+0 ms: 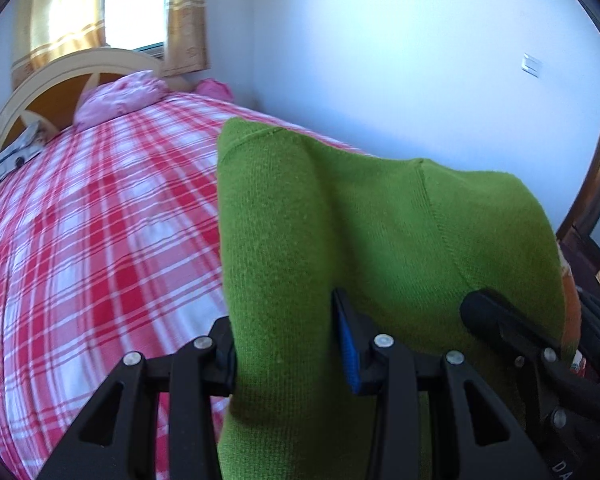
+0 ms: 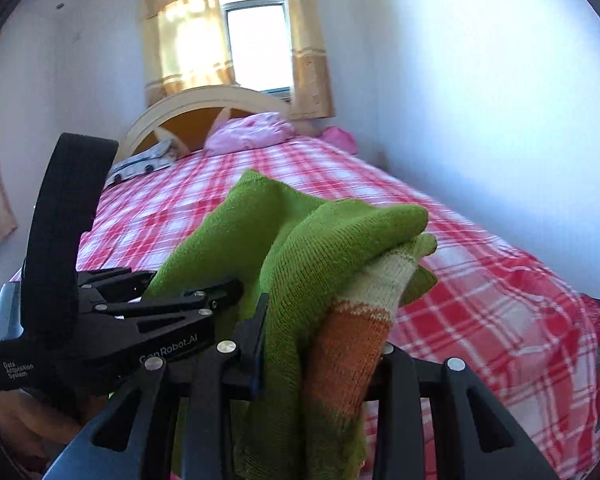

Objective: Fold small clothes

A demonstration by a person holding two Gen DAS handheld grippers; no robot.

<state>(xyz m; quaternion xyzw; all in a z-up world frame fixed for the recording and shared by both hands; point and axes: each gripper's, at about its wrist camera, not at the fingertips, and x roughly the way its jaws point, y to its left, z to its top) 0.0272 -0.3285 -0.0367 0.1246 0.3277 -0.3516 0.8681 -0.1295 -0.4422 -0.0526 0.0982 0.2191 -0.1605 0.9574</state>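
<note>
Between my left gripper (image 1: 290, 352) fingers sits the green sweater (image 1: 340, 220), clamped. My right gripper (image 2: 320, 344) pinches its near bunched folds above the plaid bed (image 2: 480, 280)

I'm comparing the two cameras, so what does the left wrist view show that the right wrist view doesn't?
Only the left wrist view: a wall switch and the left gripper shut on the green sweater.
Only the right wrist view: the sweater's orange and cream stripes in the right gripper.
Both: the plaid bed, pink pillow, window.

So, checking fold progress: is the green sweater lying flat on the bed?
No. The green sweater hangs bunched between both grippers, lifted above the bed.
</note>
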